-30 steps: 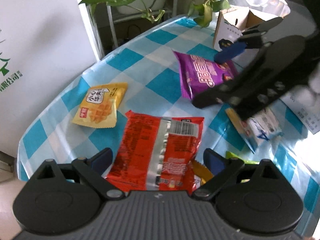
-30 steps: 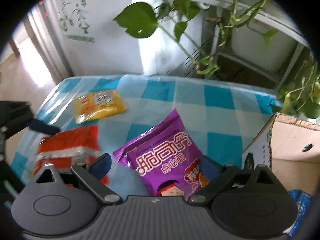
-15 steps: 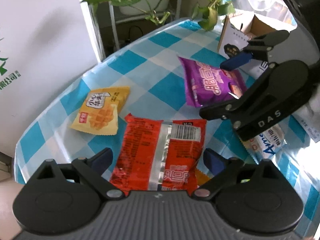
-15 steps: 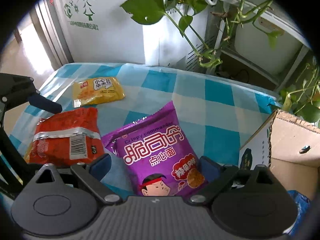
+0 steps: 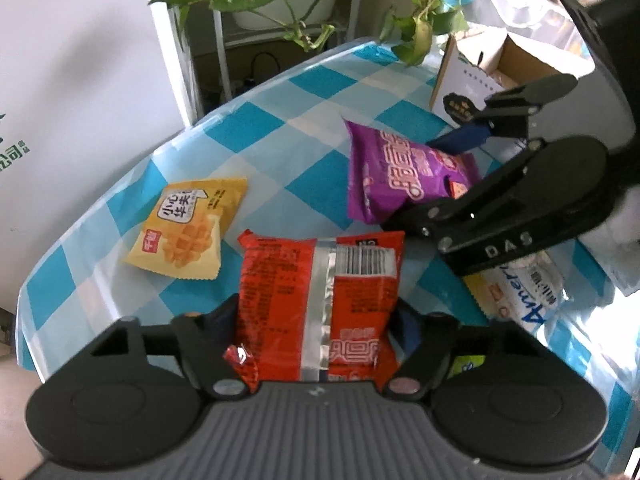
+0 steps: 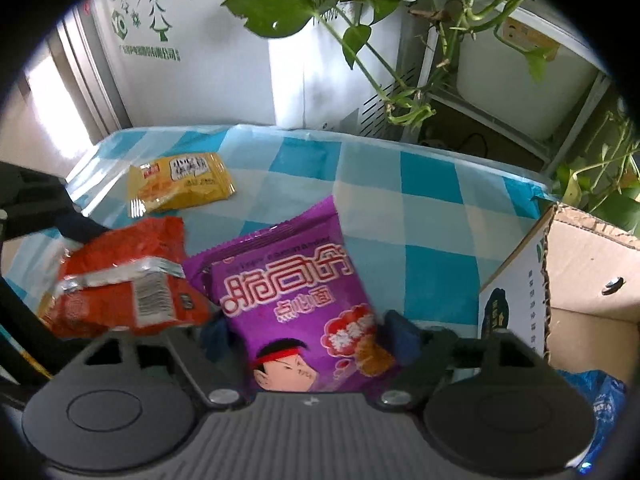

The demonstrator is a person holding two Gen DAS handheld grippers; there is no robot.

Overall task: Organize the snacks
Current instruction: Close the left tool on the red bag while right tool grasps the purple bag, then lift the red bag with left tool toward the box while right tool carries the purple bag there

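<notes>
left gripper (image 5: 316, 320) pinches the red pack (image 5: 320, 300), right gripper (image 6: 308, 332) pinches the purple pack (image 6: 296, 300), both over the checked table (image 5: 280, 128). yellow pack (image 5: 188, 228) beside; box (image 6: 580, 280) right, its contents cut off.

The right gripper (image 6: 310, 334) pinches a purple snack bag (image 6: 296, 296) between its fingers. A red packet (image 6: 124, 280) lies just left, a yellow packet (image 6: 180, 182) beyond, a cardboard box (image 6: 580, 280) at right on the checked tablecloth (image 6: 420, 220).
</notes>
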